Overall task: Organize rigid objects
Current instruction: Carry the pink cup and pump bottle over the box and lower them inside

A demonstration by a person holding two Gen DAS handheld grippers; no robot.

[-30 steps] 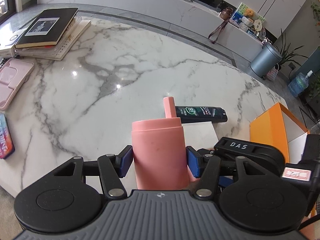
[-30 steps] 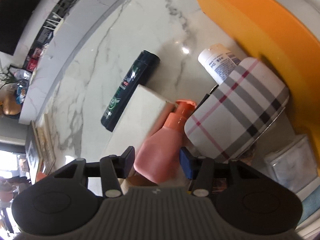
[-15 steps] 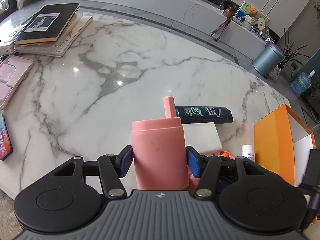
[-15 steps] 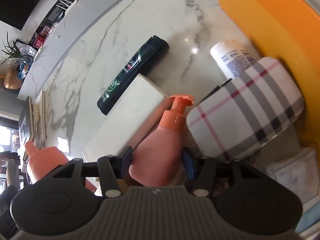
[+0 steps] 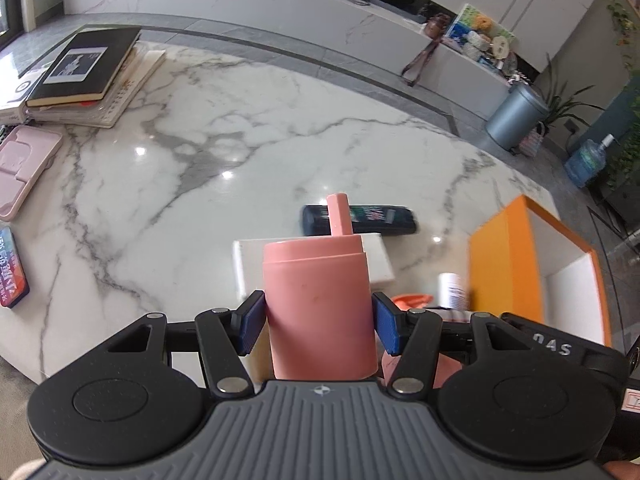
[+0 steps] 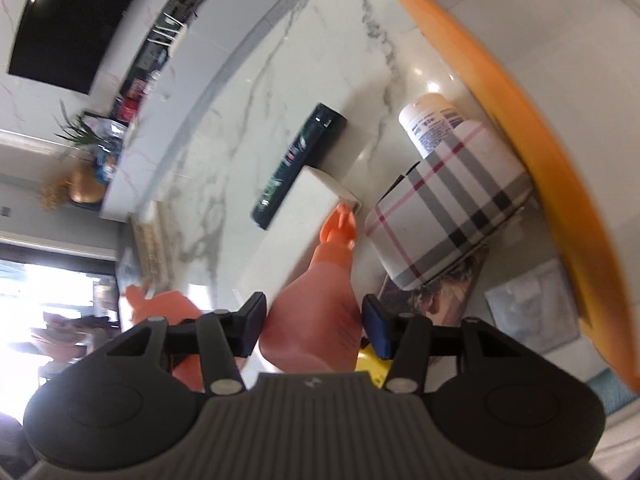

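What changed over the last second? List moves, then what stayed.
Both grippers rose with their loads: the left gripper with the pink cup, the right gripper with the pump bottle. Neither let go. The dark bottle and white box stayed on the table.

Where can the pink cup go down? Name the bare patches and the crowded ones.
Bare marble lies between the book stack, the pink tray and the dark bottle. It is crowded by the orange box: white box, white bottle, plaid case.

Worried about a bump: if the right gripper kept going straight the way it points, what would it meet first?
The right gripper is shut on the pump bottle, whose nozzle leads. It would probably meet the white box first, near the plaid case; depth is unclear.
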